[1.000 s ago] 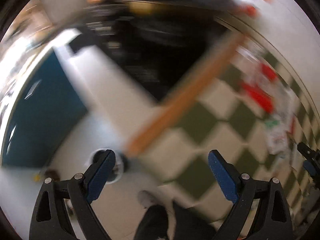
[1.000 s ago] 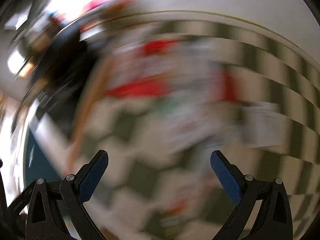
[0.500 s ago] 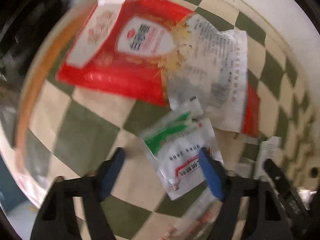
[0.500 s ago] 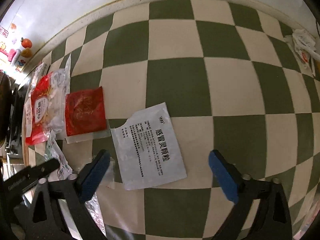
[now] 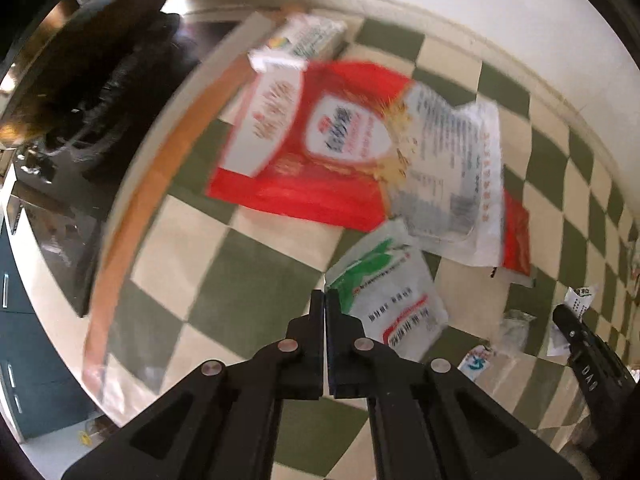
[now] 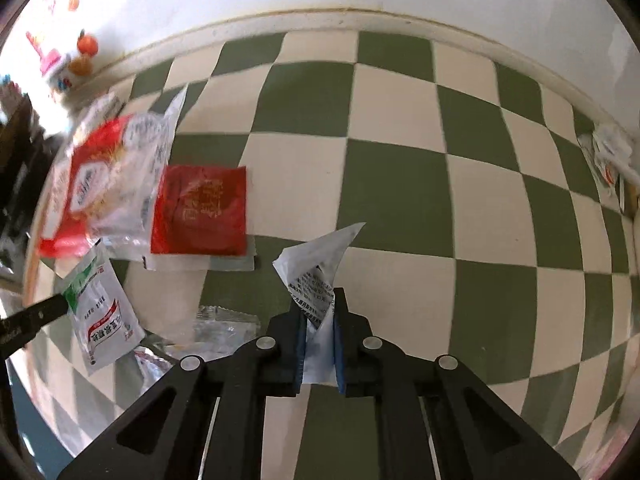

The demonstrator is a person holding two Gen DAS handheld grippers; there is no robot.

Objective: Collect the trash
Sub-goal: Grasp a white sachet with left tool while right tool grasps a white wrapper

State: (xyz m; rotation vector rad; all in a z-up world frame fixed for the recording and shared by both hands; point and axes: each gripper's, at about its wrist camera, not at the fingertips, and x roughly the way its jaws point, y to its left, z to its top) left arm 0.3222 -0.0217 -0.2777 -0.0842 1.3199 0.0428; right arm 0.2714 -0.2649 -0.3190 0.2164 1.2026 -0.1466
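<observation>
Wrappers lie on a green and cream checkered cloth (image 6: 400,184). My left gripper (image 5: 325,300) is shut on the corner of a white sachet with green and red print (image 5: 384,300); the sachet also shows in the right wrist view (image 6: 100,312). My right gripper (image 6: 320,312) is shut on a crumpled white printed sachet (image 6: 316,276) and holds it off the cloth. A large red and clear bag (image 5: 340,148) lies beyond the left gripper. A flat red packet (image 6: 200,212) lies left of the right gripper.
A white carton (image 5: 300,40) lies at the far end by the wall. Small clear and white wrappers (image 5: 516,328) lie between the grippers. More wrappers (image 6: 608,152) sit at the far right edge. A black stove (image 5: 80,92) stands left of the wooden table edge.
Both grippers were open above the wrappers and have closed. The left now pinches the green and white sachet's corner; the right has crumpled and lifted the white printed sachet.
</observation>
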